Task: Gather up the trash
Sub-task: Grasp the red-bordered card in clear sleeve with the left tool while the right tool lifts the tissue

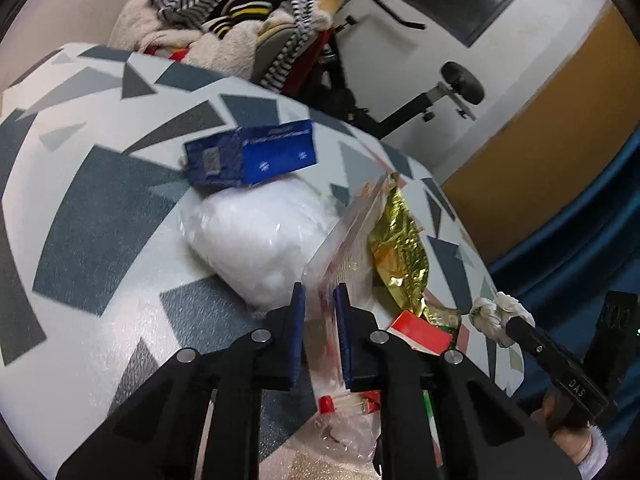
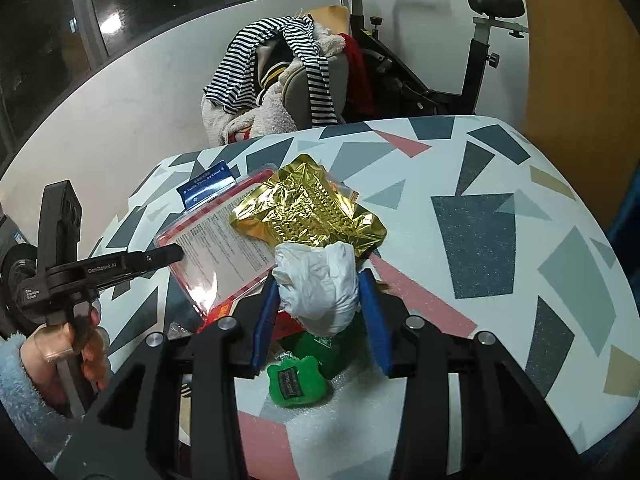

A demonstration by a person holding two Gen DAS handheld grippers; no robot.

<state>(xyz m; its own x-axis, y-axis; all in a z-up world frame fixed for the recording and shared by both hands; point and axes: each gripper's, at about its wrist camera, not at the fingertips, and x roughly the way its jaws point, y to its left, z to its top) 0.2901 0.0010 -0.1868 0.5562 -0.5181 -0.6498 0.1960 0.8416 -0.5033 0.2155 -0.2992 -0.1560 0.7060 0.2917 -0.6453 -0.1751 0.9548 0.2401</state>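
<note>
My left gripper (image 1: pixel 320 300) is shut on the edge of a clear plastic package (image 1: pixel 352 236) with a red rim, holding it tilted above the table; the package also shows in the right wrist view (image 2: pixel 224 252). My right gripper (image 2: pixel 320 280) is shut on a crumpled white tissue wad (image 2: pixel 320 284), also seen in the left wrist view (image 1: pixel 496 316). A gold foil wrapper (image 2: pixel 308 208) lies against the package. A blue ice-cream box (image 1: pixel 252 156) rests on a white plastic bag (image 1: pixel 260 236).
The table (image 2: pixel 500 200) has a triangle-pattern cloth. A green frog-shaped item (image 2: pixel 296 380) and a red-and-white box (image 1: pixel 420 332) lie near the front. A clear bag with red-capped items (image 1: pixel 344 412) sits below the left gripper. A chair piled with clothes (image 2: pixel 280 80) and an exercise bike (image 2: pixel 460 60) stand behind.
</note>
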